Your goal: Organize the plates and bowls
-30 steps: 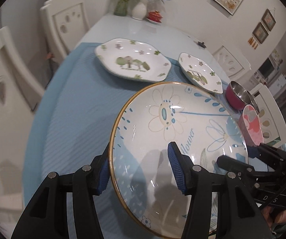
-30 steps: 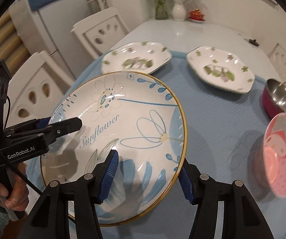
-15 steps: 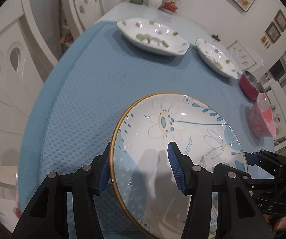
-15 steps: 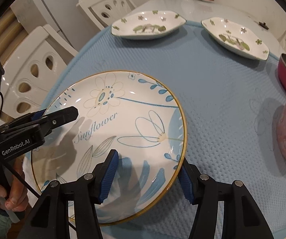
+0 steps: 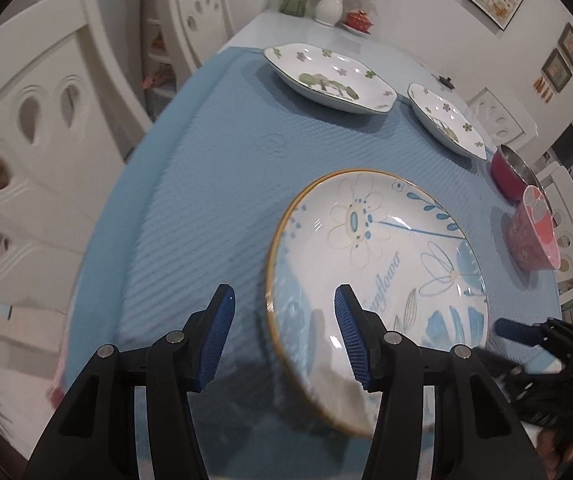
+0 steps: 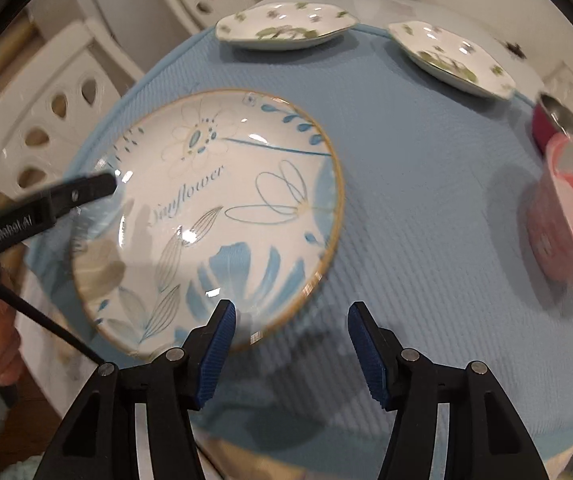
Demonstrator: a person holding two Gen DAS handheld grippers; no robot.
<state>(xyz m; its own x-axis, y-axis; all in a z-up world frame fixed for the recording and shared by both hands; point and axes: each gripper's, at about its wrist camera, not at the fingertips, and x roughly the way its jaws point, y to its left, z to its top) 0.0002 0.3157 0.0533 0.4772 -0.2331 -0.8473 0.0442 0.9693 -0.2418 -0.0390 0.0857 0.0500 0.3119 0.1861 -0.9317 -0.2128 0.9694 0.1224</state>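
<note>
With both grippers (image 5: 282, 336) (image 6: 291, 344) parted and gripping nothing, withdraw carefully, or you nudge the sunflower plate (image 6: 214, 216) off the mat edge

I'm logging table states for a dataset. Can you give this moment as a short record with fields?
surface: blue mat
near: sunflower plate, on the mat
far: two green-flowered plates, apart
right side: pink bowl, red bowl behind it
left gripper: open, plate's rim between fingers
right gripper: open, at plate's near rim
</note>
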